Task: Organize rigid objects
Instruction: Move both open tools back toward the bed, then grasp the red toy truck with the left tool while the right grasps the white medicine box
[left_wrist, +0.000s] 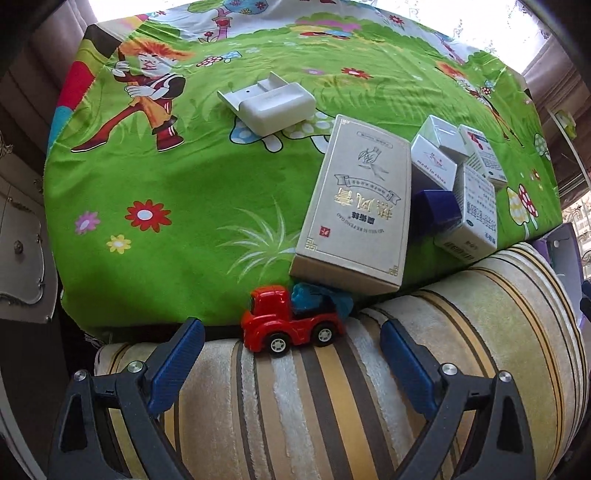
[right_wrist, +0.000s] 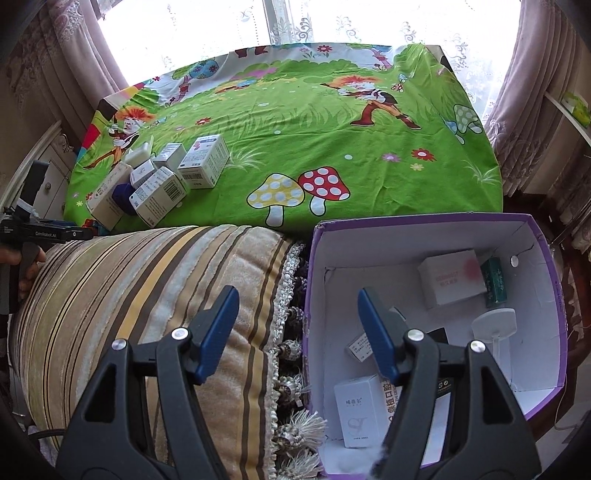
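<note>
On the striped cushion: a red toy truck (left_wrist: 291, 320) with a blue load stands at the cushion's far edge, just in front of the left gripper (left_wrist: 291, 360).
Left gripper: its blue-padded fingers (left_wrist: 177, 365) are spread wide, nothing between them; the truck sits beyond the tips.
Striped plush cushion (left_wrist: 332, 398): beige, yellow and brown, lying against the near edge of the desk.
Desk (left_wrist: 147, 177): covered in a green cartoon-print cloth with mushrooms and flowers.
Large grey carton (left_wrist: 354, 206): lies flat on the cloth, its near end overhanging just above the truck.
Small white boxes (left_wrist: 465, 177): clustered just right of the carton, with a dark blue box (left_wrist: 436, 210) among them.
White plastic holder (left_wrist: 269, 101): farther back on the cloth, apart from the cluster.
Right gripper (right_wrist: 299, 328): fingers (right_wrist: 218, 332) spread apart, empty, above the cushion's tasselled edge and the box rim.
Purple cardboard box (right_wrist: 546, 314): open, white inside, right of the cushion, holding several small cartons and a white plastic stand (right_wrist: 495, 325).
</note>
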